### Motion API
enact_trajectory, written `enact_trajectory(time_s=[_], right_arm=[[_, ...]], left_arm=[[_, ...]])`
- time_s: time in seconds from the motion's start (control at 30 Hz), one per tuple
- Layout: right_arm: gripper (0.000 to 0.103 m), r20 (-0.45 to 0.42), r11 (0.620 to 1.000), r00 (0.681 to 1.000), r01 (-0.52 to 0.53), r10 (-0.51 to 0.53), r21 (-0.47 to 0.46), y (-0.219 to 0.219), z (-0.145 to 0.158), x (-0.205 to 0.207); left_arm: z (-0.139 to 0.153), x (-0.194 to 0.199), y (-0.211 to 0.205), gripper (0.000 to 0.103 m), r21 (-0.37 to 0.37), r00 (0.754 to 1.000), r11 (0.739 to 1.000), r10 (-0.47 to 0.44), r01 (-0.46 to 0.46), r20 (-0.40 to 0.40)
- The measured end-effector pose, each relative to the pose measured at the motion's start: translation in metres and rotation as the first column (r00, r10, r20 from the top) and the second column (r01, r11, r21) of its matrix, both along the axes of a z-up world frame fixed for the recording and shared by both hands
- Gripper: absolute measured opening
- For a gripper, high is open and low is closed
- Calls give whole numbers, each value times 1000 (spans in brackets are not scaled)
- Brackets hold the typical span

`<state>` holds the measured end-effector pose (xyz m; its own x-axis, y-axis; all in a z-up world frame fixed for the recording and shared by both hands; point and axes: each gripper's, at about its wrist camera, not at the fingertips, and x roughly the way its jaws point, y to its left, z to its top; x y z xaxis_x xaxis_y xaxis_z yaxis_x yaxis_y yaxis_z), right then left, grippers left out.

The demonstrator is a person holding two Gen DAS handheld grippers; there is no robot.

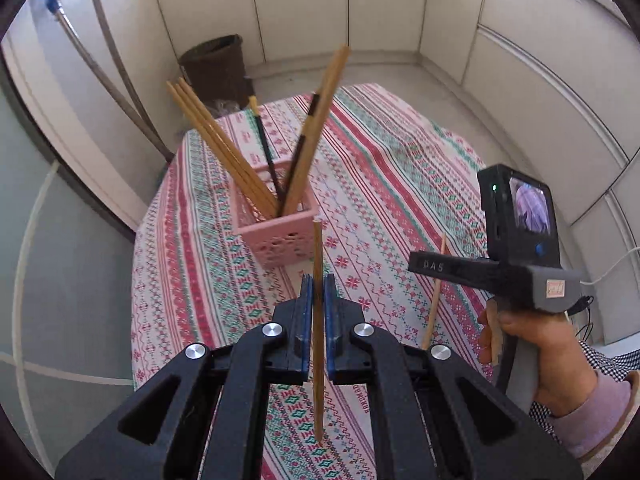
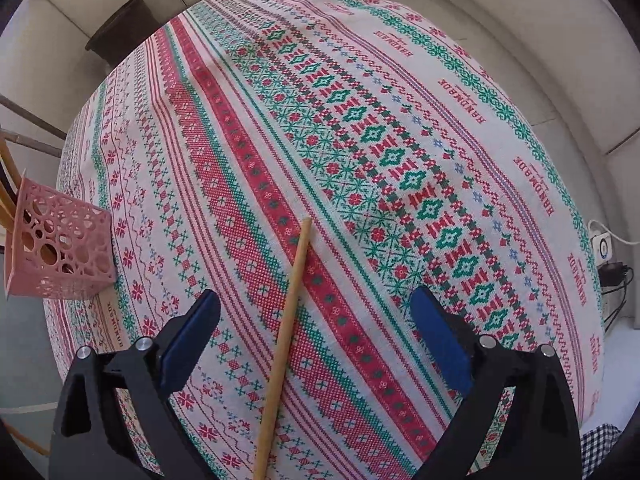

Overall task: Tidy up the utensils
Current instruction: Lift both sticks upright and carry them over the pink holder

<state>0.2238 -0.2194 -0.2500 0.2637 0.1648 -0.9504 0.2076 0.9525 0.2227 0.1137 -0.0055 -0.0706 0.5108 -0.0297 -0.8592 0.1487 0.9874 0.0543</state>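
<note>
My left gripper (image 1: 318, 292) is shut on a wooden chopstick (image 1: 317, 344) and holds it upright just in front of the pink perforated holder (image 1: 280, 236). The holder stands on the patterned tablecloth (image 1: 400, 168) and holds several wooden and dark chopsticks (image 1: 224, 148). My right gripper (image 2: 316, 308) is open, its jaws wide apart above another wooden chopstick (image 2: 285, 336) that lies on the cloth between them. That chopstick also shows in the left wrist view (image 1: 435, 292), under the right gripper body (image 1: 516, 240). The holder shows at the right wrist view's left edge (image 2: 60, 244).
A dark wicker bin (image 1: 216, 64) stands on the floor beyond the table. White cabinets (image 1: 520, 80) run along the back and right. Cables and a white adapter (image 2: 604, 248) lie off the table's right edge. Poles (image 1: 108, 64) lean at the left.
</note>
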Motion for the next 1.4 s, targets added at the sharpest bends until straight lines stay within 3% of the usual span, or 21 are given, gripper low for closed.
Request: enact_trajectory(time_s=[0.03, 0.07, 0.1, 0.17, 0.33, 0.47, 0.63, 0.73, 1.07, 1.23, 1.4], right_arm=[[69, 19, 1000, 1000, -15, 15, -19, 3, 3, -1], [41, 33, 999, 999, -33, 34, -40, 6, 5, -2], [22, 39, 997, 998, -42, 44, -60, 8, 8, -3], [12, 47, 997, 997, -54, 57, -55, 9, 8, -3], [6, 92, 998, 995, -41, 36, 48, 0, 15, -9], [6, 239, 995, 970, -57, 35, 83, -7, 60, -28], [6, 414, 989, 909, -104, 52, 102, -11, 120, -69], [6, 475, 989, 879, -109, 47, 103, -11, 141, -74], [6, 577, 975, 817, -130, 2, 181, -27, 197, -90], [6, 658, 962, 751, -145, -45, 230, -38, 242, -102], [6, 716, 948, 694, -172, -75, 266, -45, 281, -103]], left_arm=[[1, 3, 1, 5, -4, 1000, 1000, 5, -5, 7], [3, 3, 3, 5, -9, 1000, 1000, 9, -9, 12], [4, 4, 5, 5, -14, 1000, 1000, 14, -14, 16], [5, 6, 7, 5, -21, 1000, 1000, 22, -21, 22], [10, 2, 13, 5, -37, 998, 998, 42, -40, 53], [21, -2, 26, 5, -79, 994, 995, 69, -62, 87], [39, -13, 35, 5, -118, 988, 991, 76, -60, 132], [51, -19, 36, 5, -128, 984, 990, 73, -52, 164], [76, -25, 45, 5, -196, 970, 980, 93, -49, 225], [99, -28, 53, 5, -244, 957, 969, 108, -41, 269], [135, -27, 60, 5, -292, 926, 956, 139, -33, 351]])
